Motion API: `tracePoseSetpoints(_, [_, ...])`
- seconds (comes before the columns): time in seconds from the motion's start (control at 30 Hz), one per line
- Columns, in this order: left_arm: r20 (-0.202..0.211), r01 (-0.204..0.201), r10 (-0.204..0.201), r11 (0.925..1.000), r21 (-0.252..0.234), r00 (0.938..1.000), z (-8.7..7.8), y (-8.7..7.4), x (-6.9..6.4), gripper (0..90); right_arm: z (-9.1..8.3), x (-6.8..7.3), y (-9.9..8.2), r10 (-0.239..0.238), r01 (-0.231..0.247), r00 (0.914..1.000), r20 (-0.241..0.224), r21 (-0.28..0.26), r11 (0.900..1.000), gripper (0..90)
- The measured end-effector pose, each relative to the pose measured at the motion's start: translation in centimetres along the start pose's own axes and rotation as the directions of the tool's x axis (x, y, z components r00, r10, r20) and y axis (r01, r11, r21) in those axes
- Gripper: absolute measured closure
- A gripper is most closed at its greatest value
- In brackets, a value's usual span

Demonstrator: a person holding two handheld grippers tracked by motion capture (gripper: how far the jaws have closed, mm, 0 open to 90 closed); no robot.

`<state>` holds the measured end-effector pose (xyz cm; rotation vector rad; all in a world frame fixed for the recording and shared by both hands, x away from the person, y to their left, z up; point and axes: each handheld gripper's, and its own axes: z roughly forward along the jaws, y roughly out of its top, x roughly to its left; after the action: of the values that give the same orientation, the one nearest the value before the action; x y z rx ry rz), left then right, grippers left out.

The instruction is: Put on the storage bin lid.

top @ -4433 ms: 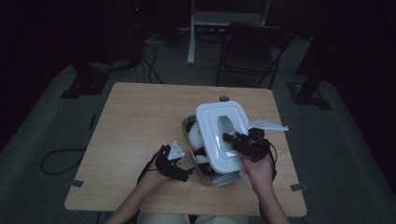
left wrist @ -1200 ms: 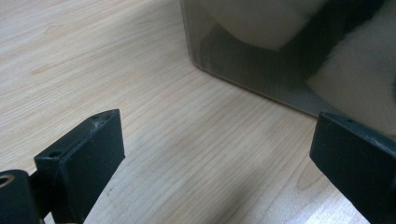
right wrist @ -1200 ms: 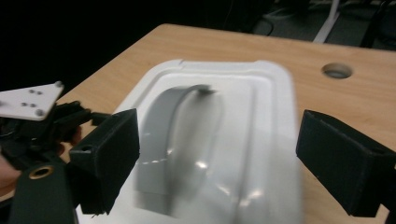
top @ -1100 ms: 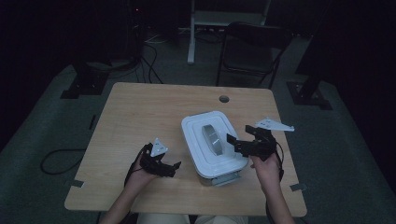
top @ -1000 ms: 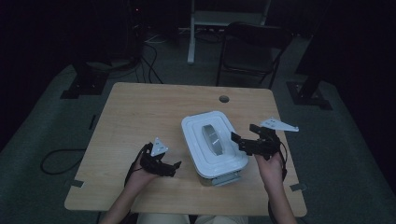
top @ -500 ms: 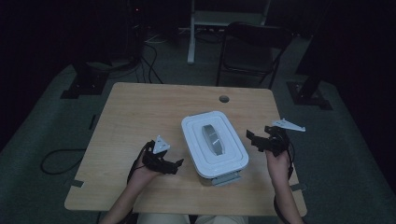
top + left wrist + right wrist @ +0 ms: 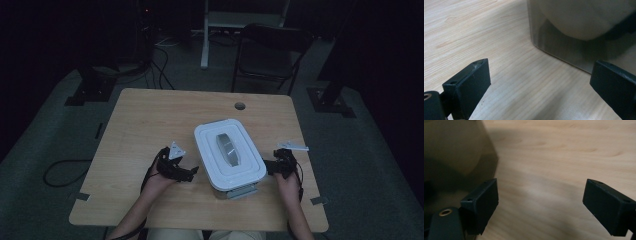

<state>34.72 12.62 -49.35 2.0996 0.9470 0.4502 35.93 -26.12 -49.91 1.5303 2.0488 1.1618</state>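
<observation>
High view: lidded container (image 7: 229, 156) sits closed on the tabletop (image 7: 150, 120), flanked by both tools.
Left hand-held gripper (image 7: 186, 173) and right hand-held gripper (image 7: 269, 167) rest just beside the container's long sides, jaws wide and empty; closing looks finished, so next each likely needs to press its side latch.
</observation>
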Motion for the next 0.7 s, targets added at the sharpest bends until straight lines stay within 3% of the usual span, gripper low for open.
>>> tracePoseSetpoints(0.13, [0.003,0.009,-0.009,0.9999,0.005,1.0,0.6,0.1,0.2,3.7,0.5,0.5,-0.5,-0.006,0.006,1.0,-0.001,0.025,0.9997,12.8])
tracePoseSetpoints(0.33, [0.023,-0.002,0.002,1.0,0.009,0.9997,1.5,0.8,-0.4,3.7,0.9,1.3,-1.2,-0.019,0.021,0.9985,-0.052,0.035,0.9992,14.2])
tracePoseSetpoints(0.4, [0.005,-0.022,0.022,0.9994,0.028,0.9998,1.8,1.0,-0.5,3.7,0.8,1.3,-1.3,-0.008,0.009,0.9986,-0.053,0.026,0.9996,14.1])
tracePoseSetpoints(0.6, [-0.004,-0.016,0.016,0.9993,0.033,0.9999,2.2,1.6,-0.3,3.7,0.8,1.2,-1.5,-0.007,0.009,0.9956,-0.093,0.028,0.9996,15.9])
tracePoseSetpoints(0.7, [-0.011,-0.012,0.012,0.9994,0.033,0.9999,2.3,1.9,-0.1,3.7,0.7,1.3,-1.6,-0.003,0.006,0.9957,-0.092,0.024,0.9997,16.5])
